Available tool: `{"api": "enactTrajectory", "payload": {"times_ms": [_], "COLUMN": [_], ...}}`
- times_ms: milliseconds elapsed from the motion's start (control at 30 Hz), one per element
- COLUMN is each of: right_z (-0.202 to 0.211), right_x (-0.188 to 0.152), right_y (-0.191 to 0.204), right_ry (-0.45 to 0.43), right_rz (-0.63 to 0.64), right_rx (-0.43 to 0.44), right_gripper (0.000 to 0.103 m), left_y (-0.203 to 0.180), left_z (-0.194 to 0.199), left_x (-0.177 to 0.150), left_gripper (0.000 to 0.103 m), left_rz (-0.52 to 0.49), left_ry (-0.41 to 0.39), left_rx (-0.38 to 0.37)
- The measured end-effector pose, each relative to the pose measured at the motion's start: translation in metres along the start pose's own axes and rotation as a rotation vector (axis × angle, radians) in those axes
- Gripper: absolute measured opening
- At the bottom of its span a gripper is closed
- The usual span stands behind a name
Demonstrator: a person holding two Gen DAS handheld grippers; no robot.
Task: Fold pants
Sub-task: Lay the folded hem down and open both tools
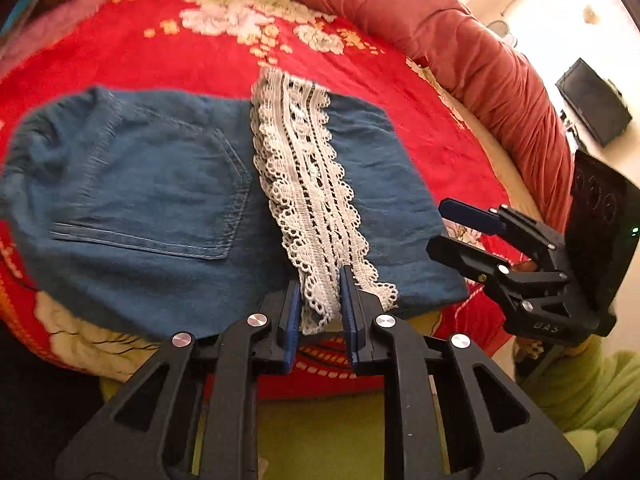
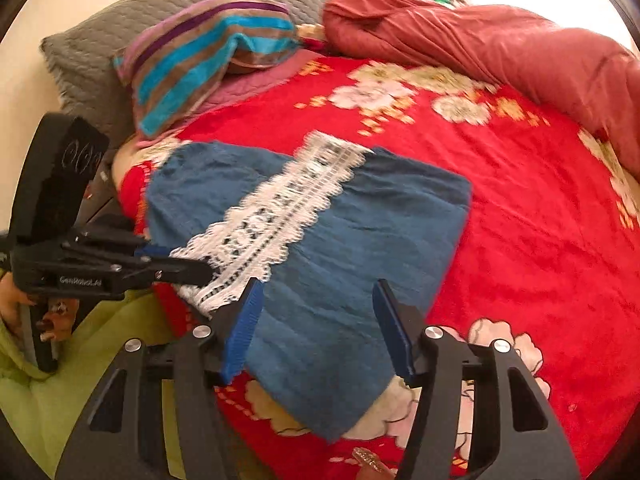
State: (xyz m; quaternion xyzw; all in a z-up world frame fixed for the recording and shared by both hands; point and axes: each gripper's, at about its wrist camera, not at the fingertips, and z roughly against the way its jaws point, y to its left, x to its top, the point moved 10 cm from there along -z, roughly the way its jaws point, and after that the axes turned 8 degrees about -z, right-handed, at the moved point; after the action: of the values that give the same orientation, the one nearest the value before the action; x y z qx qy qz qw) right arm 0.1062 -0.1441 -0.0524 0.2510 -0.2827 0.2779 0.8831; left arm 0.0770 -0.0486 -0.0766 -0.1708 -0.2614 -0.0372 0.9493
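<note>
Blue denim pants [image 1: 160, 184] lie flat on the red floral blanket [image 1: 160, 52], back pocket up. A band of white lace [image 1: 304, 184] runs across their middle toward me. My left gripper [image 1: 321, 276] is shut on the near end of that lace at the pants' front edge. In the right wrist view the left gripper [image 2: 200, 268] comes in from the left onto the lace [image 2: 280, 208]. My right gripper [image 2: 318, 284] stands open just above the near part of the pants [image 2: 360, 220], its pads apart from the cloth. From the left wrist it shows as the right gripper [image 1: 438, 226] beside the pants' right edge.
A rolled reddish quilt [image 2: 500, 44] lines the far and right side of the bed. A striped pillow [image 2: 200, 52] and a grey pillow [image 2: 100, 40] lie at the back left. A green sleeve [image 2: 48, 392] is near the bed's front edge. A black box [image 1: 596, 100] stands on the floor.
</note>
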Motion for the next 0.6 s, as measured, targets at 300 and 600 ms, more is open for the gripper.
{"api": "enactTrajectory", "payload": {"times_ms": [300, 600], "right_z": [-0.021, -0.028], "right_x": [-0.017, -0.042], "right_y": [-0.003, -0.023], "right_ry": [0.086, 0.121], "right_rz": [0.017, -0.026], "right_rx": [-0.057, -0.107], "right_gripper": [0.056, 0.055], "left_y": [0.011, 0.011], "left_z": [-0.012, -0.014], "left_x": [-0.014, -0.014], "left_gripper": [0.018, 0.022], "left_rz": [0.031, 0.012], "left_ry": [0.057, 0.061], "left_rx": [0.022, 0.035]}}
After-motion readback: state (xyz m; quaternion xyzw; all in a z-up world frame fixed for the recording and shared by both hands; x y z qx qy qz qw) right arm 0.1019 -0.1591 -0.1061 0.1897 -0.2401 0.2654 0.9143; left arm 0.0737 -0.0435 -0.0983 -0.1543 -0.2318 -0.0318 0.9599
